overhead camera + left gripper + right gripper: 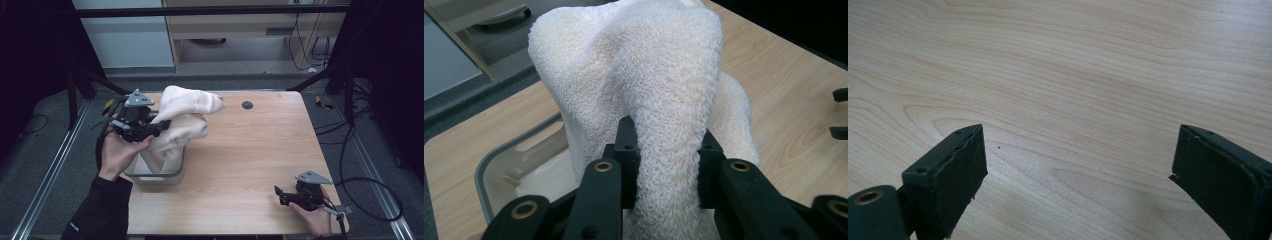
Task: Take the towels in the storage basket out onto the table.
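A cream towel (185, 117) hangs bunched above a grey open bin (172, 172) at the table's left side, its lower end reaching down into the bin. My left gripper (162, 125) is shut on the towel (664, 100), and a thick fold is squeezed between the jaws. The bin's rim (489, 160) lies below and to the left in the left gripper view. My right gripper (278, 194) rests low near the front right of the table, held by a hand. It stands open (1078, 165) over bare wood with nothing between its jaws.
The wooden table (250, 150) has a small dark round mark (247, 105) near its far edge. Black frame legs and cables run along the floor on both sides. The right gripper's jaw tips (840, 112) show at the right edge of the left gripper view.
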`<action>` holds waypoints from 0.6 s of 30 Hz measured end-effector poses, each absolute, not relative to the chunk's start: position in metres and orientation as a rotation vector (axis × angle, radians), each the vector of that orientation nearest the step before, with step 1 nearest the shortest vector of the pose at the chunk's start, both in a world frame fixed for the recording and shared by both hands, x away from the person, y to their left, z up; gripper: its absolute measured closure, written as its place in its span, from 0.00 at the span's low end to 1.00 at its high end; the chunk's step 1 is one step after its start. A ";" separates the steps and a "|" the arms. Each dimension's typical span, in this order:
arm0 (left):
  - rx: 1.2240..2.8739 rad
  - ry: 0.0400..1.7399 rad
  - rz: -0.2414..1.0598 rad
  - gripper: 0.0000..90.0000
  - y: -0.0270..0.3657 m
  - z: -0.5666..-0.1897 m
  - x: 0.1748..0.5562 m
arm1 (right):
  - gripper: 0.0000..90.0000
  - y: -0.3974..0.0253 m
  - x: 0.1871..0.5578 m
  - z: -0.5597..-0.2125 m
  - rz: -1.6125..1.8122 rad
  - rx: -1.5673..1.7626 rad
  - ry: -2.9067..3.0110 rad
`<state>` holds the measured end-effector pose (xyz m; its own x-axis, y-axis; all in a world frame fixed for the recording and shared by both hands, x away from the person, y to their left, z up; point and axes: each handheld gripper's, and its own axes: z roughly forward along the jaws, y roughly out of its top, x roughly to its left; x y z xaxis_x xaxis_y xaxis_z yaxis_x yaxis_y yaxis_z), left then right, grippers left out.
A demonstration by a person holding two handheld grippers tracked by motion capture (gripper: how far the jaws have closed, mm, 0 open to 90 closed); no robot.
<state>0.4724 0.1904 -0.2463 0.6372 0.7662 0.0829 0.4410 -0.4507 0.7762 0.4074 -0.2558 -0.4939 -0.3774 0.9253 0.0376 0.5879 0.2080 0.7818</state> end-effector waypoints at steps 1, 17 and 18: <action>2.108 0.938 0.556 0.80 0.190 -0.246 0.472 | 0.08 -0.256 0.407 -0.494 1.018 1.402 2.046; 2.166 0.861 0.527 0.80 0.158 -0.244 0.470 | 0.08 -0.256 0.406 -0.493 1.025 1.407 2.044; 2.170 0.856 0.525 0.80 0.156 -0.244 0.470 | 0.08 -0.256 0.406 -0.493 1.026 1.405 2.043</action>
